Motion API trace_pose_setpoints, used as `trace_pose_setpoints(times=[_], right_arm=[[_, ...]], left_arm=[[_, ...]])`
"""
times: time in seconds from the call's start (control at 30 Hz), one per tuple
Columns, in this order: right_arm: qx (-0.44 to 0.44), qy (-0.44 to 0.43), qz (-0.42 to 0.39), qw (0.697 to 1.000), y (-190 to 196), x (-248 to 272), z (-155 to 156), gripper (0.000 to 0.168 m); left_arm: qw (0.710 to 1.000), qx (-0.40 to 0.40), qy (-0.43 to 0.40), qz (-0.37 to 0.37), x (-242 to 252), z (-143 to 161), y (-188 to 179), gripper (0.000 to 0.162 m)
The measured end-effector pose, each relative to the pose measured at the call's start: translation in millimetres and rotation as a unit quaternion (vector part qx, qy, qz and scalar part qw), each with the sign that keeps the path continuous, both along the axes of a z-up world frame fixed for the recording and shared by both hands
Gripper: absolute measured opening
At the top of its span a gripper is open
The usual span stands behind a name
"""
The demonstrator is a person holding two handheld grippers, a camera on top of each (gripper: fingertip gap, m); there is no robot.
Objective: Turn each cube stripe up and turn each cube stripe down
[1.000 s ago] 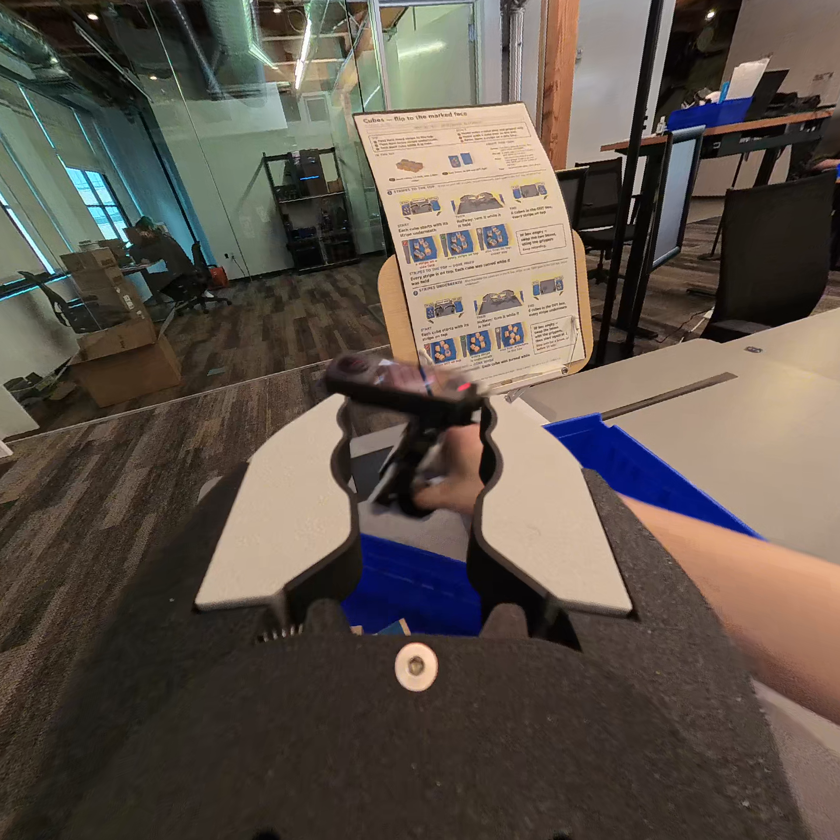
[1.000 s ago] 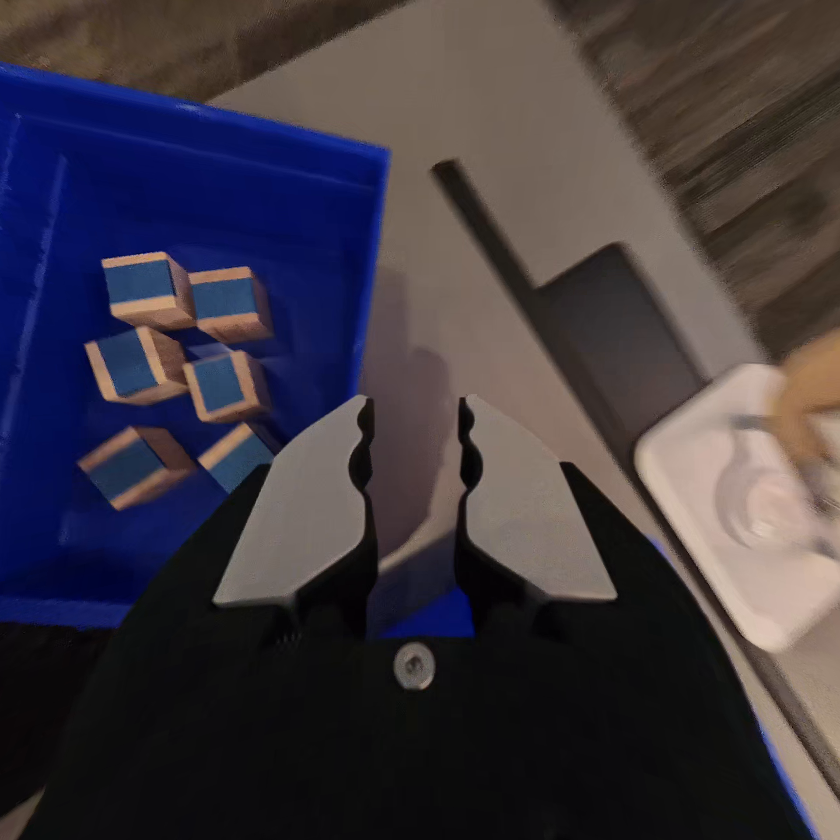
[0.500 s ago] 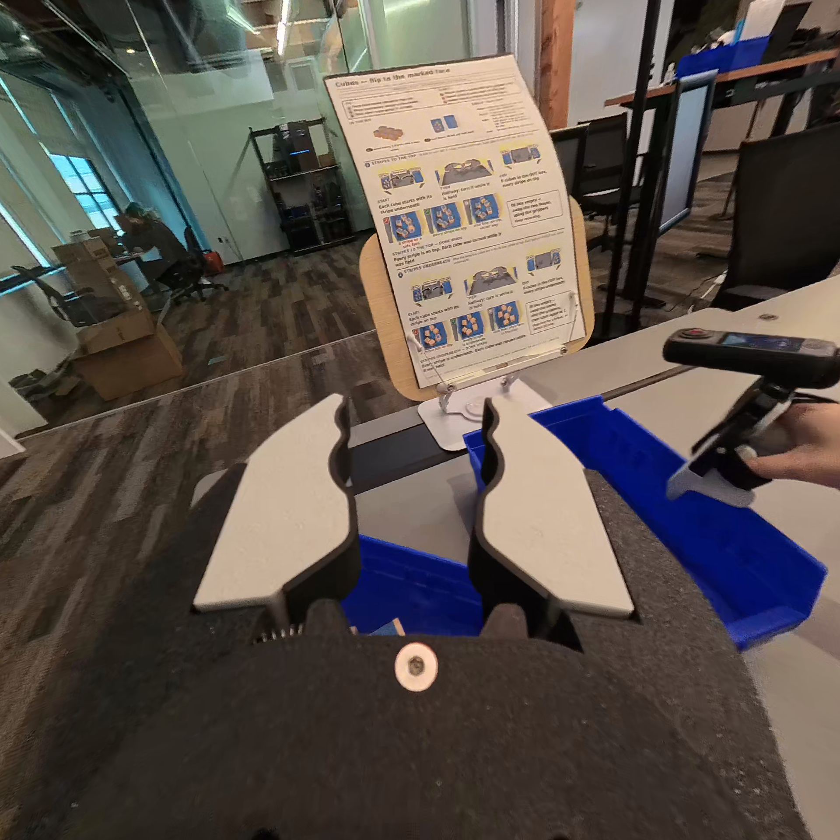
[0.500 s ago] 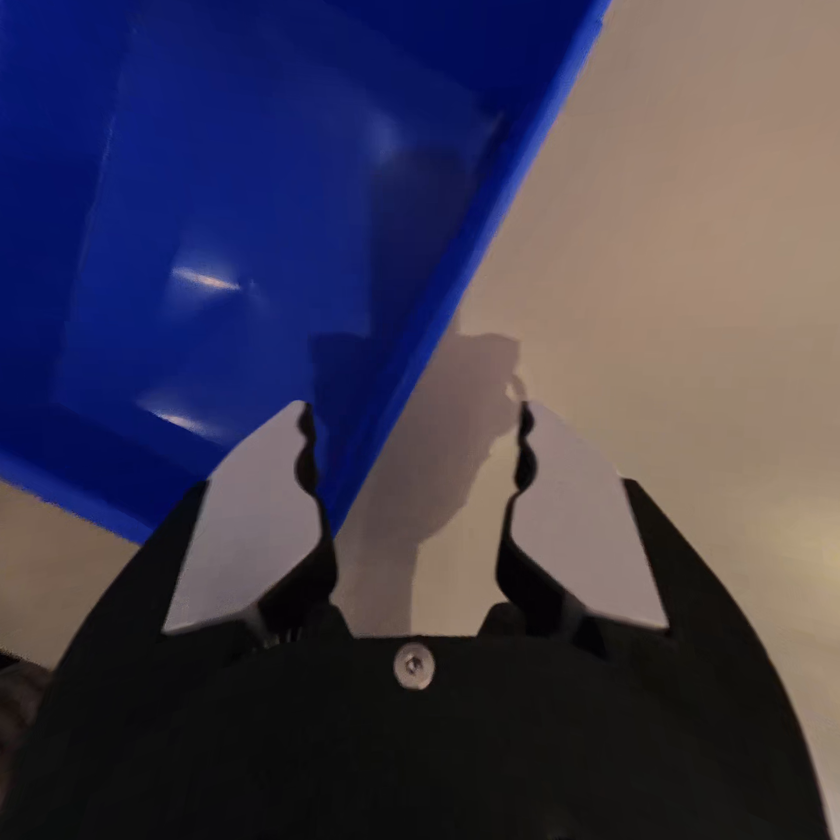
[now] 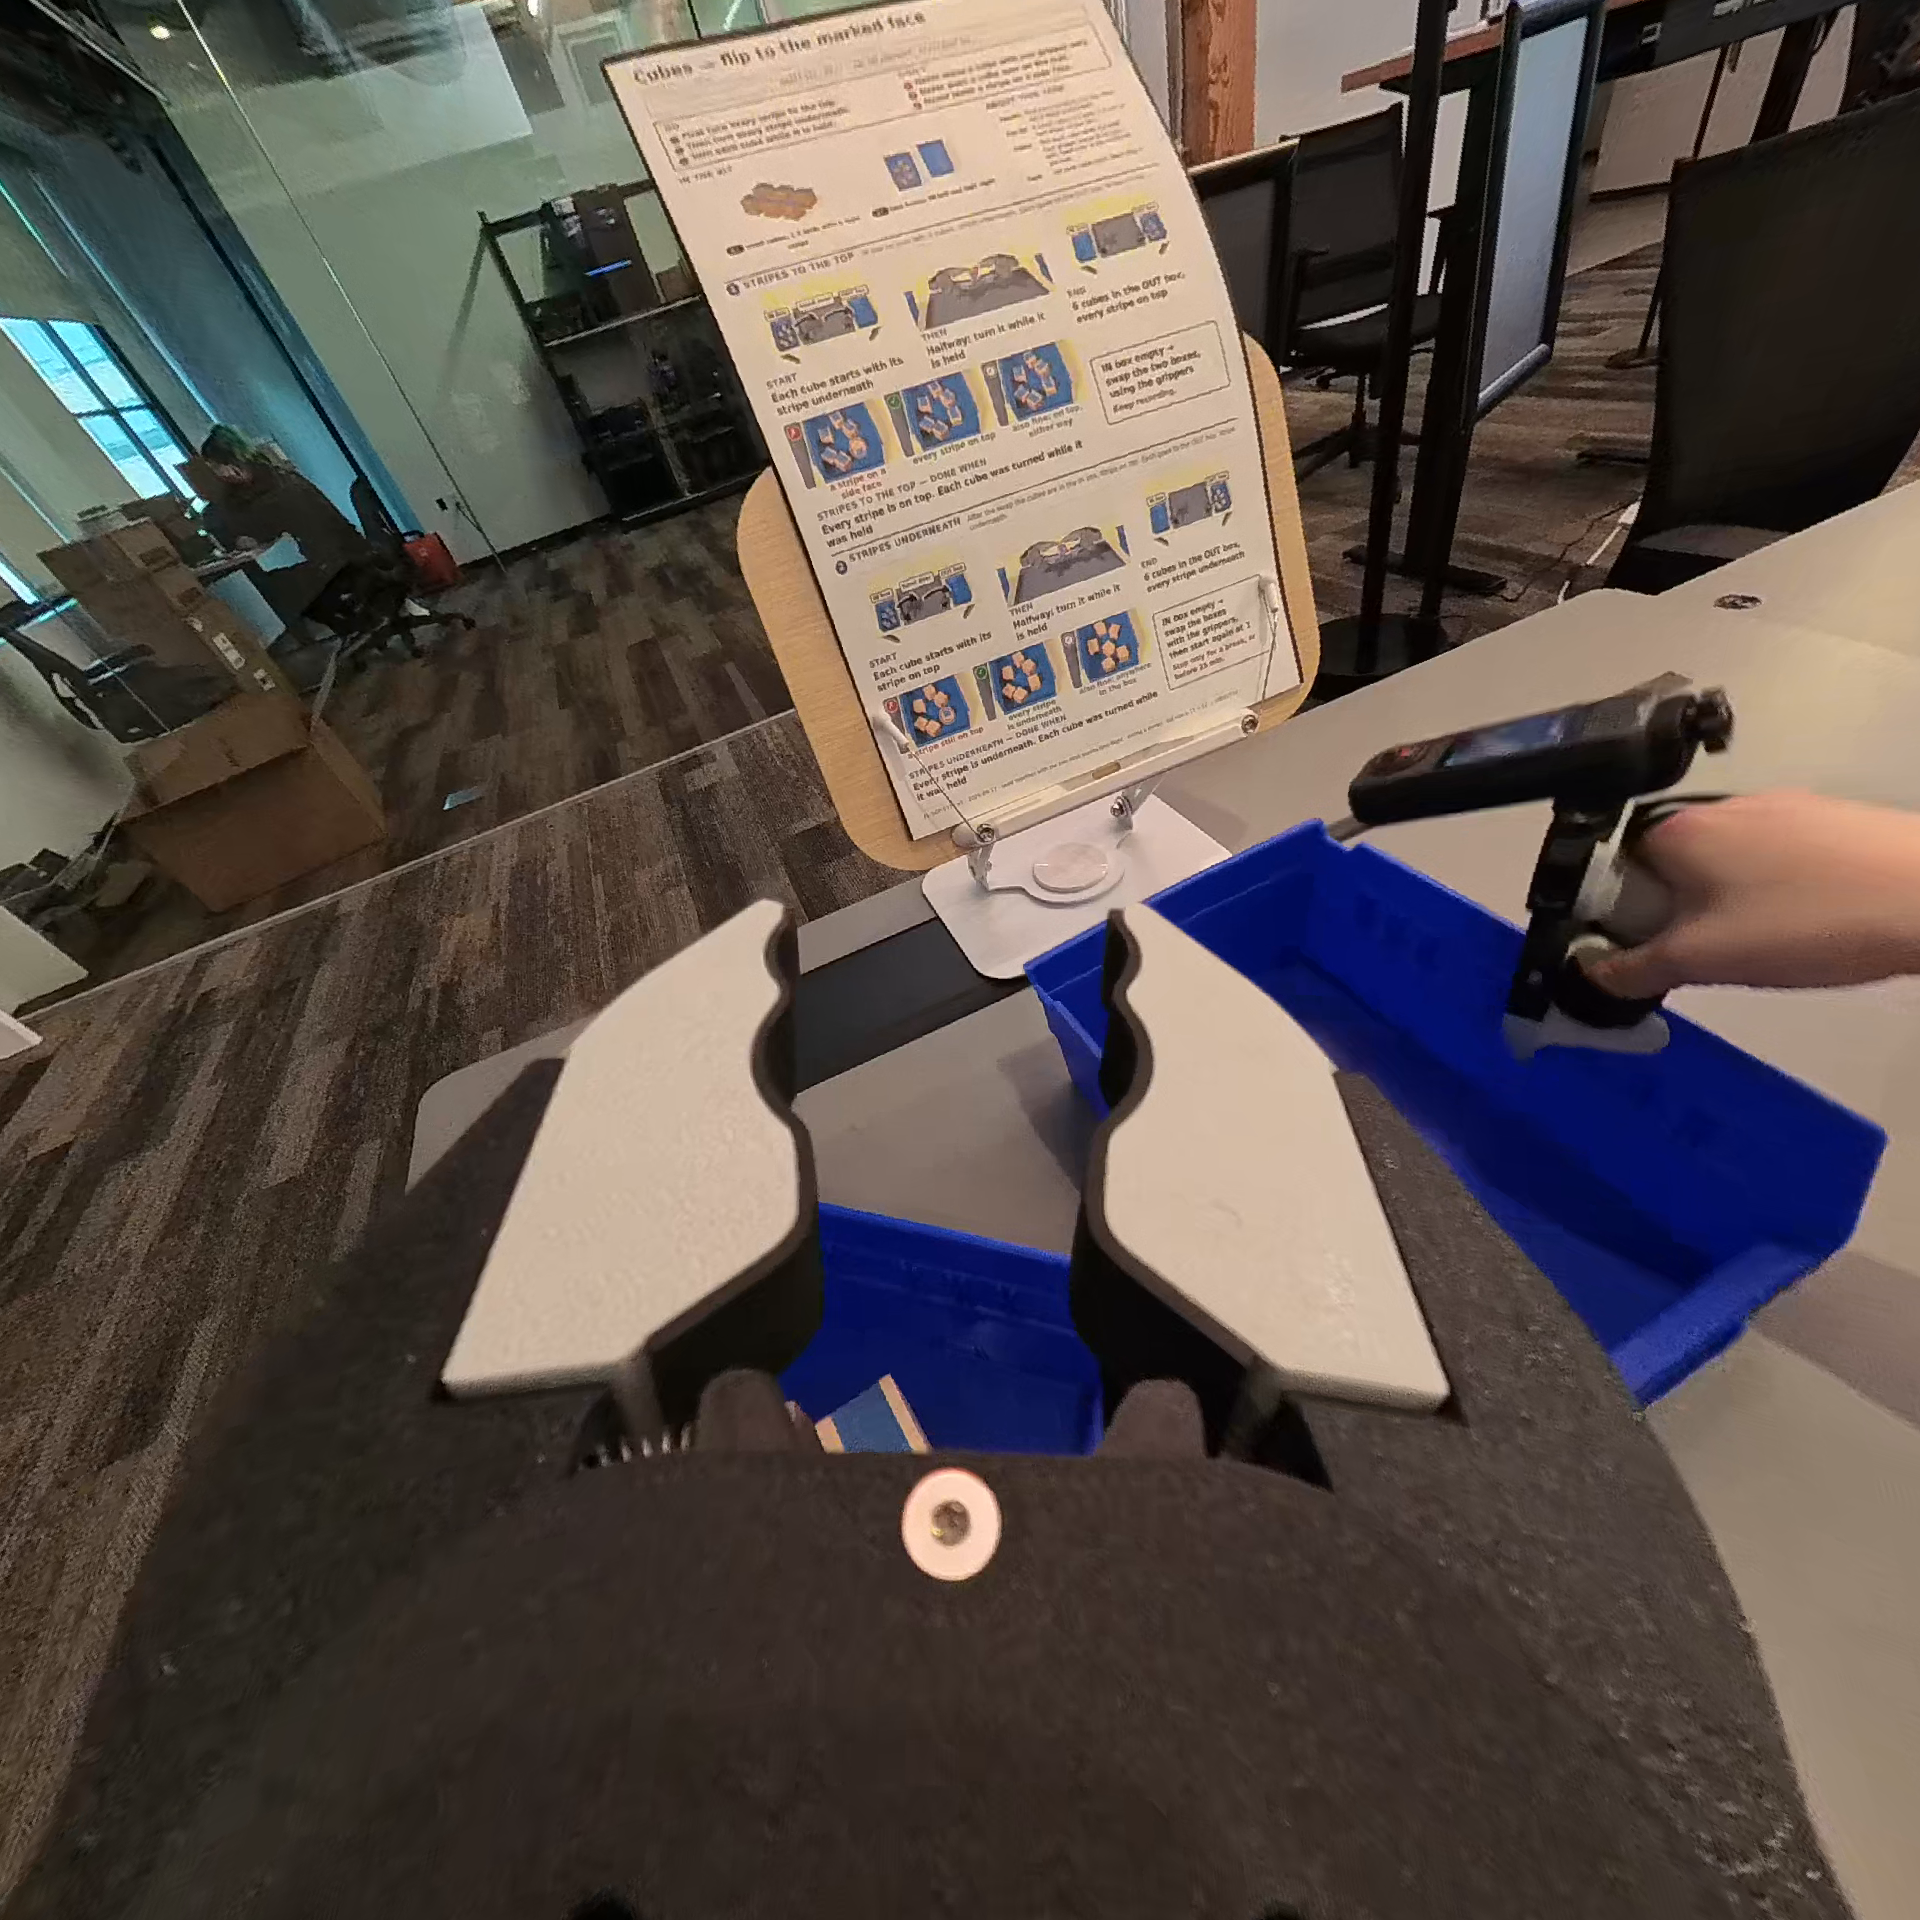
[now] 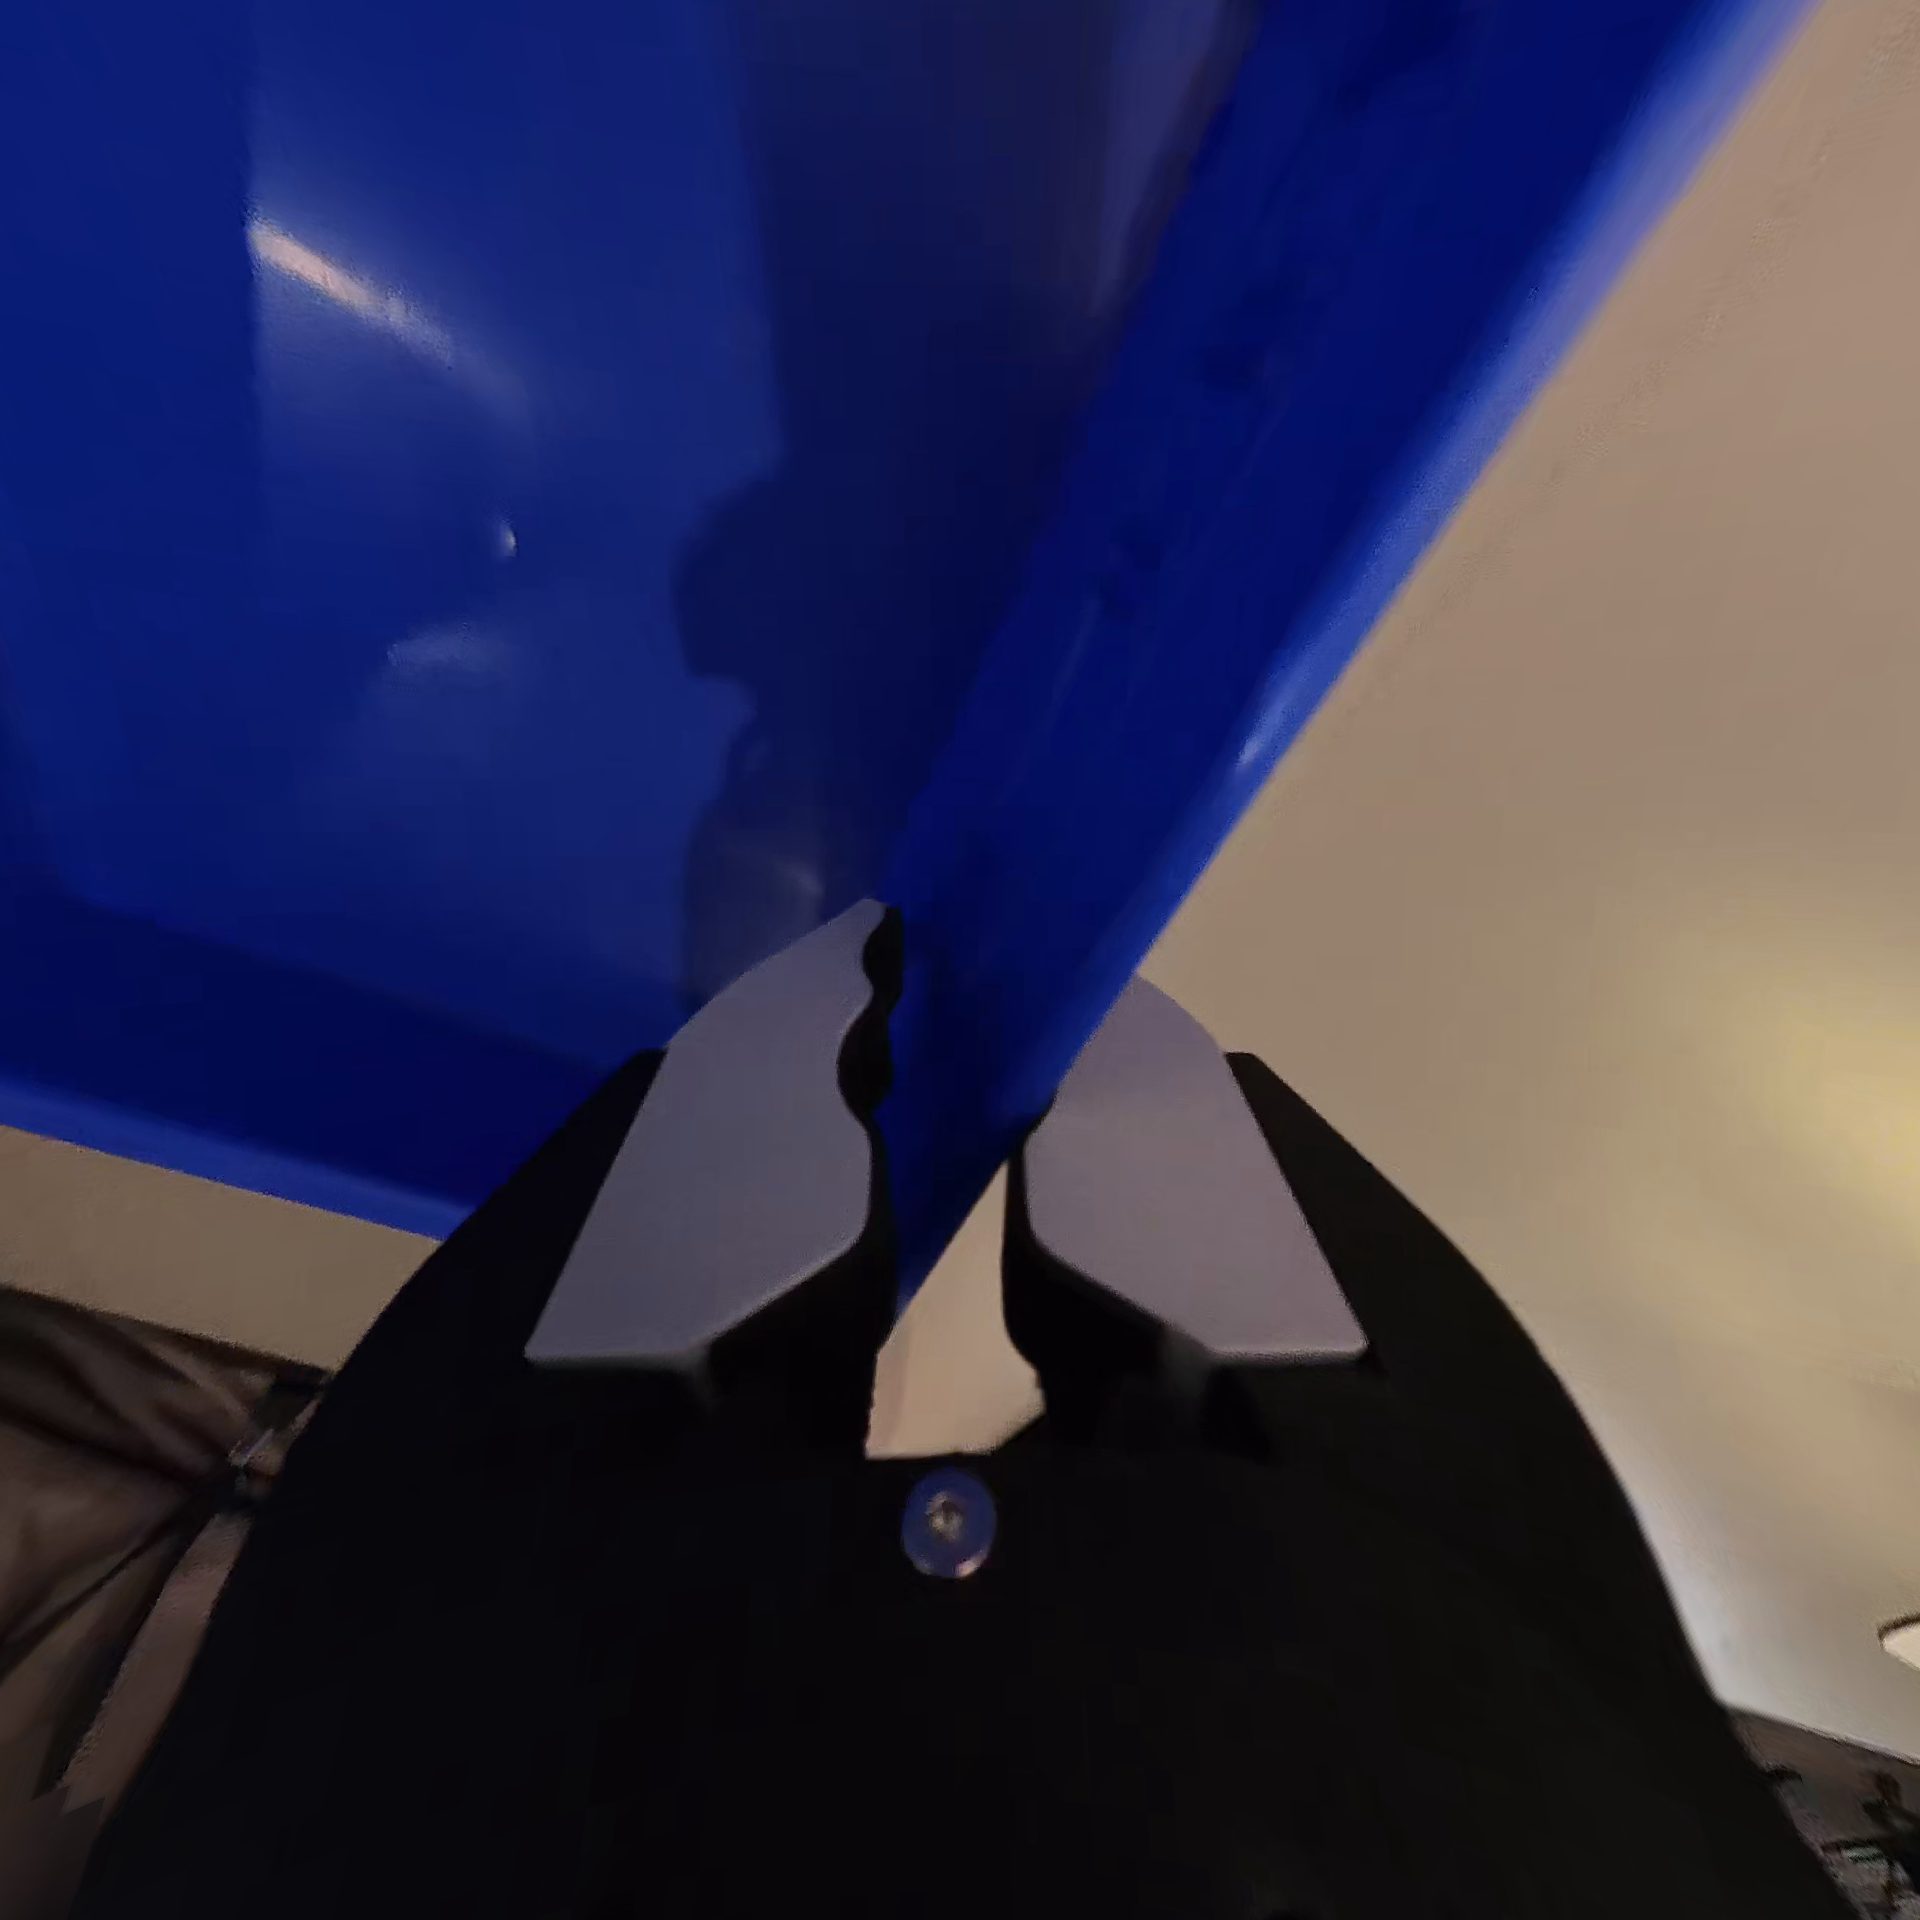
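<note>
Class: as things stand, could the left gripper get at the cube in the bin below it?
Probably yes: the left gripper is open and holds nothing, and the cube lies uncovered in the near bin beneath its fingers.

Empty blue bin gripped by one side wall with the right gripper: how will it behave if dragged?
The blue bin shows no contents, so it is probably light. The right gripper clamps just one wall, so the bin may pivot. Its glossy plastic should slide easily on the table.

Grey table (image 5: 1797, 1538), two blue bins on it, near (image 5: 935, 1309) and far (image 5: 1683, 1226), white document stand base (image 5: 1070, 883) behind them.
</note>
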State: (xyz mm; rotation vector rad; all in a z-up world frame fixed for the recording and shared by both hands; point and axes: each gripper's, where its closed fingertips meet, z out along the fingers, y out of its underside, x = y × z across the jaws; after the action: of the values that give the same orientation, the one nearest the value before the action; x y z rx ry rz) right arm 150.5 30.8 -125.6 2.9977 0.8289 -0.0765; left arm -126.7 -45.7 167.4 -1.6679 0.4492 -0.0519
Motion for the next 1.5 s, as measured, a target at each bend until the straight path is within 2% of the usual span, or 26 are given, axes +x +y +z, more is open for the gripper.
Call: trace_pose_setpoints(times=[0.13, 0.27, 0.53, 0.73, 0.97, 1.0, 1.03, 1.07, 1.1, 1.17, 1.3, 1.37, 1.5], right_arm=[[-0.028, 0.064, -0.027, 0.997, 21, 34, 0, 0.008], [-0.003, 0.044, -0.068, 0.997, 38, 109, -1, 0.008], [-0.012, 0.062, -0.210, 0.976, 28, 243, -2, 0.008], [0.000, 0.078, -0.257, 0.963, 22, 296, -3, 0.007], [0.020, 0.082, -0.235, 0.968, 21, 308, -4, 0.008], [0.022, 0.084, -0.231, 0.969, 19, 308, -3, 0.012], [0.029, 0.094, -0.233, 0.967, 20, 306, -1, 0.026], [0.044, 0.125, -0.235, 0.963, 24, 300, 6, 0.031], [0.071, 0.157, -0.234, 0.957, 32, 294, 17, 0.042], [0.149, 0.186, -0.238, 0.942, 48, 293, 44, 0.049], [0.327, 0.201, -0.238, 0.893, 68, 299, 95, 0.052], [0.338, 0.174, -0.220, 0.898, 67, 302, 105, 0.056], [0.349, 0.158, -0.186, 0.905, 63, 299, 110, 0.057]], left_arm=[[1.000, -0.005, -0.007, -0.003, -4, 0, -1, 0.056], [1.000, -0.007, -0.008, -0.006, -5, -1, -2, 0.055], [1.000, -0.023, 0.001, 0.003, -7, -7, 4, 0.054], [0.999, -0.040, 0.028, 0.008, 2, -16, 9, 0.054], [0.996, -0.062, 0.044, 0.038, -9, -25, 15, 0.055], [0.995, -0.072, 0.049, 0.047, -14, -29, 16, 0.055], [0.993, -0.088, 0.053, 0.059, -22, -34, 15, 0.056], [0.989, -0.114, 0.055, 0.071, -31, -42, 13, 0.057], [0.985, -0.141, 0.054, 0.081, -42, -49, 10, 0.058], [0.977, -0.168, 0.039, 0.128, -73, -57, 3, 0.059], [0.950, -0.190, -0.014, 0.249, -150, -66, -18, 0.061], [0.935, -0.211, -0.048, 0.280, -177, -76, -30, 0.054], [0.892, -0.267, -0.093, 0.352, -229, -109, -53, 0.061]])
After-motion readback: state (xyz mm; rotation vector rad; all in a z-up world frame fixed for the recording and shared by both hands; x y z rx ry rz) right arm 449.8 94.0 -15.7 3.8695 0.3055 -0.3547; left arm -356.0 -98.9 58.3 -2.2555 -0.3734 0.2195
